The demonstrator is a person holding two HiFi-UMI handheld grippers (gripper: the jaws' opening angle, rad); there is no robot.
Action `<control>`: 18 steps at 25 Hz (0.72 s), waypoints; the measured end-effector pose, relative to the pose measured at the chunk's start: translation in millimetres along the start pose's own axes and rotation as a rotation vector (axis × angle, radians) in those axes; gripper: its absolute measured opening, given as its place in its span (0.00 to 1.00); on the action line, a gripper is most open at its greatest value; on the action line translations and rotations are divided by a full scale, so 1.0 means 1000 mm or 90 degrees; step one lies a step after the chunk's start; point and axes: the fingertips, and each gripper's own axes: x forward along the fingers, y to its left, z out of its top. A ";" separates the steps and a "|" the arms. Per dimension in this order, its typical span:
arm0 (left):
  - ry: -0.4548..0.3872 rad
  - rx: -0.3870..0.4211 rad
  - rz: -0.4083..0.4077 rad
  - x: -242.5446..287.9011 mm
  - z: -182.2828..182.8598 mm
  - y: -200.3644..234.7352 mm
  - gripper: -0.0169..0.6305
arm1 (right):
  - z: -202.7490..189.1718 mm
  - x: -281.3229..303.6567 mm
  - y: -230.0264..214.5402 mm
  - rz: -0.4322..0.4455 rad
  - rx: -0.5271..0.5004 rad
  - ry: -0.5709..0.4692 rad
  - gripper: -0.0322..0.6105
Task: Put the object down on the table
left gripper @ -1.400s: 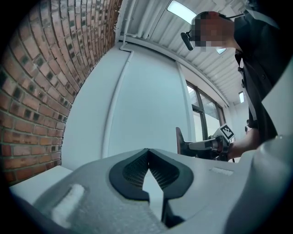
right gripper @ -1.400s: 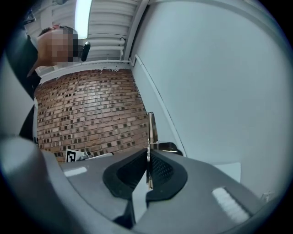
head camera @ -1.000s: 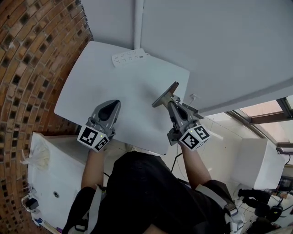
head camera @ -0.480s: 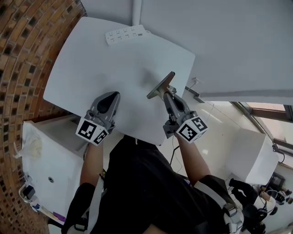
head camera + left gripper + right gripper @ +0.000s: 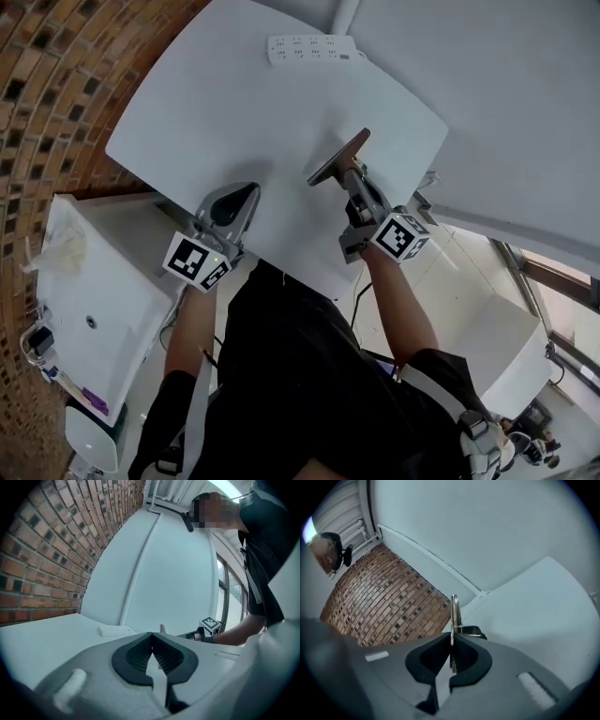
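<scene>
My right gripper [image 5: 355, 180] is shut on a thin flat slab [image 5: 339, 157], brownish-grey, held tilted over the right part of the white table [image 5: 234, 103]. I cannot tell whether the slab touches the tabletop. In the right gripper view the slab [image 5: 454, 611] stands edge-on between the shut jaws of the right gripper [image 5: 451, 645], with a small black piece at its foot. My left gripper [image 5: 242, 197] is shut on nothing near the table's front edge. The left gripper view shows its jaws [image 5: 152, 644] closed, with the slab [image 5: 161, 629] small beyond them.
A white power strip [image 5: 309, 47] lies at the table's far edge. A brick wall [image 5: 56, 75] runs along the left and a white wall with a pipe [image 5: 342, 11] stands behind. A white cabinet [image 5: 94, 281] sits low at the left.
The head view has swung, so the table sits further right and higher in the picture. The right gripper still holds the slab over the table. The left gripper stays shut.
</scene>
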 end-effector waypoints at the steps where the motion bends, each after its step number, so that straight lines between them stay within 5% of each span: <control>1: 0.001 0.004 0.007 -0.003 -0.001 0.002 0.02 | -0.005 0.009 -0.002 0.002 0.020 0.010 0.06; 18: 0.016 -0.022 0.082 -0.044 -0.026 0.022 0.02 | -0.064 0.102 -0.024 -0.050 0.295 0.118 0.06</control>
